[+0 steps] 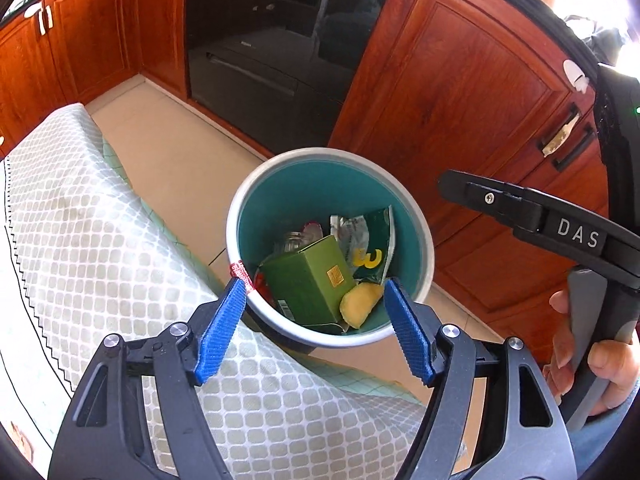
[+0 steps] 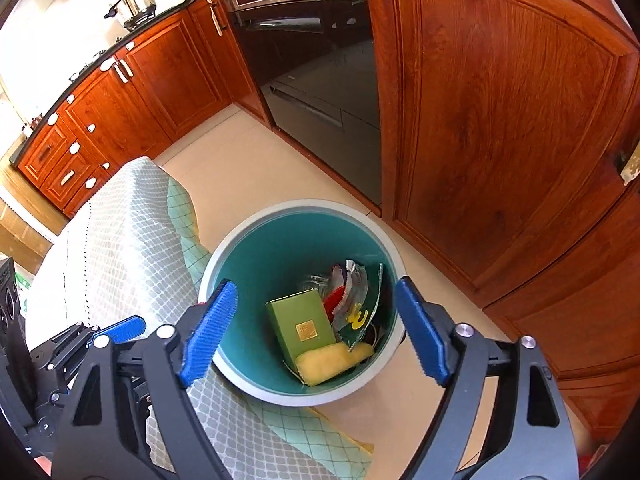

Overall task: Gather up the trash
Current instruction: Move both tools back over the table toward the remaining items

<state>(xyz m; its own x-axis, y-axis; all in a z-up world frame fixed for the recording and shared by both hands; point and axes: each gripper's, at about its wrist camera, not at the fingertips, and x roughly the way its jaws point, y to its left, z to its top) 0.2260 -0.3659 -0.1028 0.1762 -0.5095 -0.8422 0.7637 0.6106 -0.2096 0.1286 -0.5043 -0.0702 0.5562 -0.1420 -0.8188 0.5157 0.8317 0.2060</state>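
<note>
A round bin with a grey rim (image 1: 420, 216) (image 2: 224, 248) and teal inside stands on the floor beside the table. In it lie a green box (image 1: 308, 280) (image 2: 300, 324), a yellow sponge (image 1: 360, 304) (image 2: 328, 362), a green wrapper (image 1: 374, 248) (image 2: 360, 312), a clear jar (image 1: 294, 240) and other scraps. My left gripper (image 1: 314, 292) is open and empty above the bin's near rim. My right gripper (image 2: 316, 296) is open and empty above the bin. The right gripper's body (image 1: 560, 224) shows in the left wrist view, the left gripper's finger (image 2: 120, 330) in the right wrist view.
A table with a grey-green checked cloth (image 1: 100, 232) (image 2: 120, 240) lies left of the bin. Red wooden cabinets (image 1: 460, 92) (image 2: 500, 100) and a black oven (image 1: 280, 60) (image 2: 316, 92) stand beyond the beige tiled floor (image 1: 172, 148). A steel pot (image 2: 134, 4) sits on the counter.
</note>
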